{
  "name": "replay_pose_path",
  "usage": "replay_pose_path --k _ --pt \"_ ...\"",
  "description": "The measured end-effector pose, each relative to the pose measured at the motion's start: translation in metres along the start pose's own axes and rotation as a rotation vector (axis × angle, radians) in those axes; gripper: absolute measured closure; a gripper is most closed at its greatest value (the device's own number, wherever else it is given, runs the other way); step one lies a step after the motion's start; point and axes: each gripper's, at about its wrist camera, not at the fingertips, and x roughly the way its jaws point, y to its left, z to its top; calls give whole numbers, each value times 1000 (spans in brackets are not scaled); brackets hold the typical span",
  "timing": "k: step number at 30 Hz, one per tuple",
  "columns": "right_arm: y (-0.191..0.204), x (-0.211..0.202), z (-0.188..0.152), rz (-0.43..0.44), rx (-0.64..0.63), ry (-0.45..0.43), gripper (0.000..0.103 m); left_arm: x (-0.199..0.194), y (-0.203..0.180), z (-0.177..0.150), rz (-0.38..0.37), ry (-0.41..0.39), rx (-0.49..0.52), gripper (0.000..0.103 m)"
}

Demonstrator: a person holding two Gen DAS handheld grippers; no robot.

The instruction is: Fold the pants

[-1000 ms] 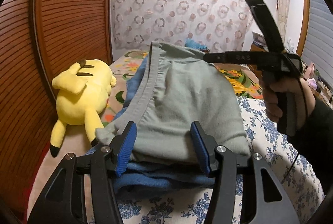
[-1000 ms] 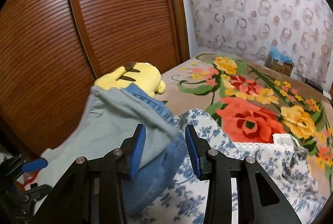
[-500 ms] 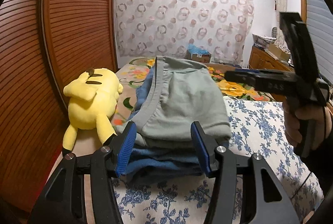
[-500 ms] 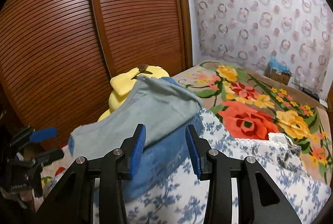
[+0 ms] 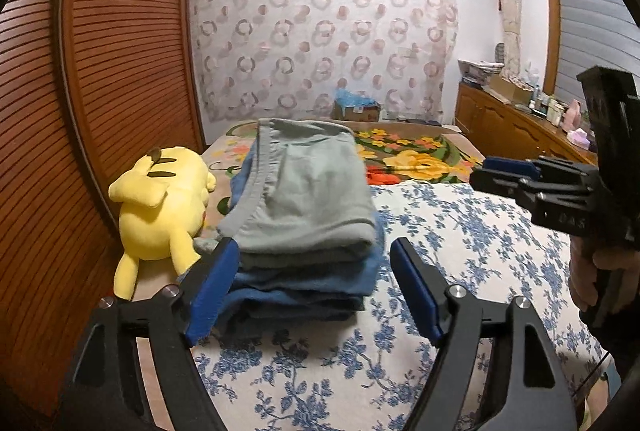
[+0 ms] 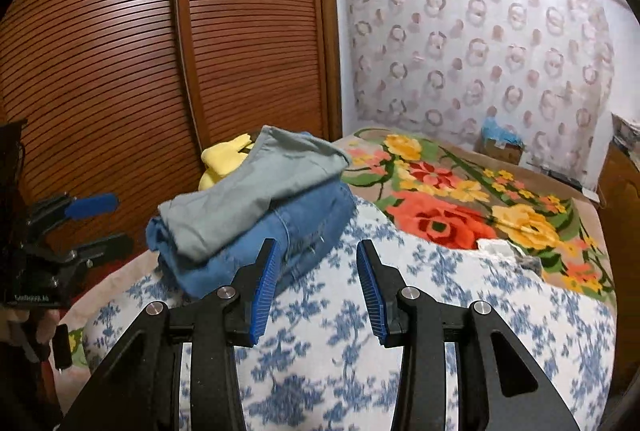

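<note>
While the left claw (image 5: 314, 287) is spreading its jaws, nothing is pressed between the blue pads (image 5: 212, 291); the near edge of the folded stack sits just ahead of them and no longer looks pinched. The grey pants (image 5: 316, 187) lie folded on top of a folded pair of blue jeans (image 5: 304, 285), and the stack rests on the bed's blue-flowered quilt (image 5: 460, 231), just in front of the left claw and ahead and to the left of the right claw (image 6: 316, 285). The right claw stands partly apart and empty over the quilt, clear of the stack.

The step in hand looks like letting go of a finished fold. To do it well, I would let the jaws clear the cloth fully before drawing straight back along the fingers, so that neither pad snags the top layer and drags it off the jeans. A slight lift would help, since the quilt is soft and the stack could tip. The yellow plush toy (image 5: 160, 207) lies close to the left of the stack, so any sideways swing should go away from it.
</note>
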Motion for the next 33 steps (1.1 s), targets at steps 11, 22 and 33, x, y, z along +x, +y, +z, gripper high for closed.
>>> replay_pose_path --k 11,22,33 --pt "1 -47 -23 -66 70 -36 62 -10 -32 -7 -78 -7 47 21" --pt "15 -97 -50 -115 116 -64 62 -17 -72 -11 -163 -34 77 21" --pt "25 -155 -72 -168 147 -99 62 -34 -105 -6 -246 -61 87 17"
